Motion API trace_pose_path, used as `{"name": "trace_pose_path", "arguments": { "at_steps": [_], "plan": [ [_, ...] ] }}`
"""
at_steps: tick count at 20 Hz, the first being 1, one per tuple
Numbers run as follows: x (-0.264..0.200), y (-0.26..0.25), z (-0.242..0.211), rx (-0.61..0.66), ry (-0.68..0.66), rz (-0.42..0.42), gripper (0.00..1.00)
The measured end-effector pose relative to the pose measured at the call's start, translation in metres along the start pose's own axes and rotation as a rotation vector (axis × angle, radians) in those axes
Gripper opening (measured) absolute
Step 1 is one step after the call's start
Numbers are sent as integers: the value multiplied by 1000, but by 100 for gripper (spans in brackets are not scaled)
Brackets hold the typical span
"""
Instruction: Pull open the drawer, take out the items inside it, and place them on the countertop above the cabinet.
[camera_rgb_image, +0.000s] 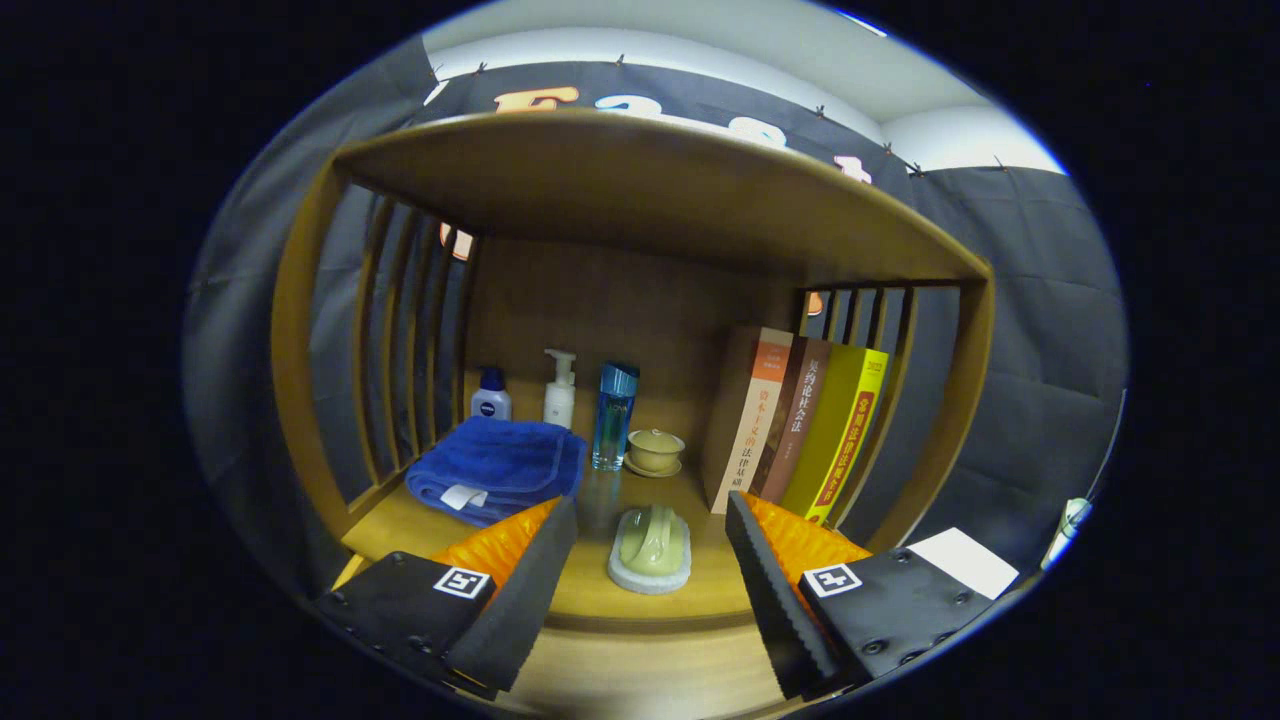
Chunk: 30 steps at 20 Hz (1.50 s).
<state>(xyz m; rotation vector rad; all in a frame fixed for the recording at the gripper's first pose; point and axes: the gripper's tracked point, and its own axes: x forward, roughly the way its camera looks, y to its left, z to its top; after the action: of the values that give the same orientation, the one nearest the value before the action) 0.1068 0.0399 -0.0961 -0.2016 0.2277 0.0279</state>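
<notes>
Pale green scrubbing brush on the wooden countertop

The pale green handled brush with a white base lies flat on the brown wooden countertop, handle up, between the spread fingers of the gripper, touching neither.

The tongs are wide apart with nothing in them. A scrub brush sits on the tabletop just ahead, between the fingers. A blue towel blocks the left side and books block the right. Bottles and a small lidded cup stand at the back. There is bare wood around the brush, and a shelf board hangs low overhead.
</notes>
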Motion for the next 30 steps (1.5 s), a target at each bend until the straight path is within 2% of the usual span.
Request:
{"name": "trace_pose_path", "arguments": {
  "at_steps": [5, 11, 22, 30],
  "plan": [
    [-56, -3, 5, 89, -39, 10, 100],
    [-116, -12, 3, 117, -95, -1, 99],
    [-187, -2, -72, 169, -60, 9, 99],
    [-208, 3, -126, 205, -44, 18, 99]
  ]
}}
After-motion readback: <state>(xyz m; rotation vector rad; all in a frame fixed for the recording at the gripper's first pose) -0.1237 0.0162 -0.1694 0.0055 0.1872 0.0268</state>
